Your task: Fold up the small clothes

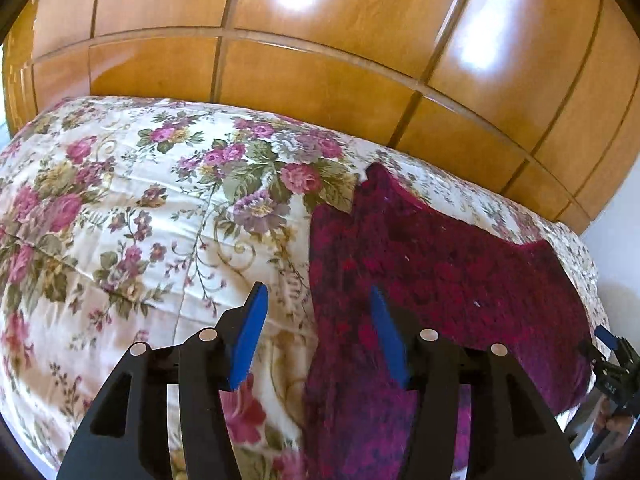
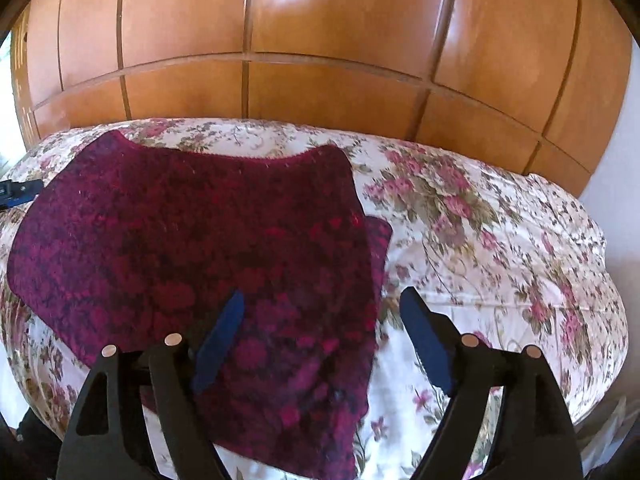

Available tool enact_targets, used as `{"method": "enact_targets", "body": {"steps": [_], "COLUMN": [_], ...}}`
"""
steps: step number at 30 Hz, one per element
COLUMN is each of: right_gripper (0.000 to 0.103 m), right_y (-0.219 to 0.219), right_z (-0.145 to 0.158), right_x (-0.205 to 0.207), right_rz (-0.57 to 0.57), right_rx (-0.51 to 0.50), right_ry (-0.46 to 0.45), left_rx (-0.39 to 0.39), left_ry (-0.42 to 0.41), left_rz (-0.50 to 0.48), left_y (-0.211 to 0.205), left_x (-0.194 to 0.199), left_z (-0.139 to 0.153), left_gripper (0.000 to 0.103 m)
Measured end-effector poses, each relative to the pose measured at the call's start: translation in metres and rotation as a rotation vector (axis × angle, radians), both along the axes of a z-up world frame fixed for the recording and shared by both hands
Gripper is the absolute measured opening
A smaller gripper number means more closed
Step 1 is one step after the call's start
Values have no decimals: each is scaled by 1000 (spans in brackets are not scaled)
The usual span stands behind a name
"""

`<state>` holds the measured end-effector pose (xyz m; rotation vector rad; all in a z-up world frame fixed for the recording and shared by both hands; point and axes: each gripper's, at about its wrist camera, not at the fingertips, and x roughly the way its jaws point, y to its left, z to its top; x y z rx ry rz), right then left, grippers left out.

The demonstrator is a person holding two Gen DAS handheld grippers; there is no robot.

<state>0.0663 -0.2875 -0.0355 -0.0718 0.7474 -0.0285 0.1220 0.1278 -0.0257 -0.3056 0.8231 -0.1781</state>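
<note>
A dark red and magenta patterned garment (image 1: 440,264) (image 2: 180,232) lies spread flat on a floral bedspread (image 1: 120,200) (image 2: 500,240). My left gripper (image 1: 318,292) hovers open above the garment's left edge, with nothing between its blue pads. In the right wrist view my right gripper (image 2: 323,296) stands wide open over the garment's right edge, one pad above the cloth and one above the bedspread. A bit of a lower layer (image 2: 380,236) peeks out at that right edge. Each gripper also shows at the other view's border: the right gripper (image 1: 612,360), the left gripper (image 2: 20,192).
A glossy wooden wardrobe (image 1: 320,40) (image 2: 320,40) rises right behind the bed. The bed's edge drops off at the far right by a white wall (image 2: 624,160). The bedspread stretches away to the left of the garment in the left wrist view.
</note>
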Motion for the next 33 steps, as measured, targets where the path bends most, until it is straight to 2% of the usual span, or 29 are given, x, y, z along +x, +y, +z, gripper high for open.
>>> {"method": "enact_targets", "body": {"steps": [8, 20, 21, 22, 23, 24, 26, 27, 28, 31, 33], "right_gripper": [81, 78, 74, 65, 61, 52, 30, 24, 10, 7, 6], "right_y": [2, 1, 1, 0, 0, -1, -6, -8, -13, -28, -32], "right_z": [1, 1, 0, -1, -2, -3, -6, -6, -7, -4, -1], "right_x": [26, 51, 53, 55, 56, 57, 60, 59, 60, 60, 60], "right_rz": [0, -2, -2, -2, -5, -7, -17, -23, -31, -31, -33], "right_rx": [11, 50, 58, 63, 69, 75, 89, 92, 100, 152, 152], "right_ry": [-5, 10, 19, 26, 35, 42, 51, 50, 50, 50, 40], "left_rx": [-9, -4, -6, -7, -3, 5, 7, 3, 0, -13, -27], "left_ry": [17, 20, 20, 22, 27, 25, 28, 34, 35, 42, 43], "left_rz": [-16, -70, -74, -82, -93, -95, -102, -105, -103, -106, -97], "left_y": [4, -3, -4, -5, -7, -9, -11, -12, -12, -14, -15], "left_x": [25, 42, 43, 44, 45, 46, 49, 50, 51, 57, 59], "left_z": [-1, -2, -3, -3, -4, -4, -6, -7, -8, -10, -10], "left_gripper": [52, 52, 47, 41, 41, 41, 32, 31, 26, 24, 24]}}
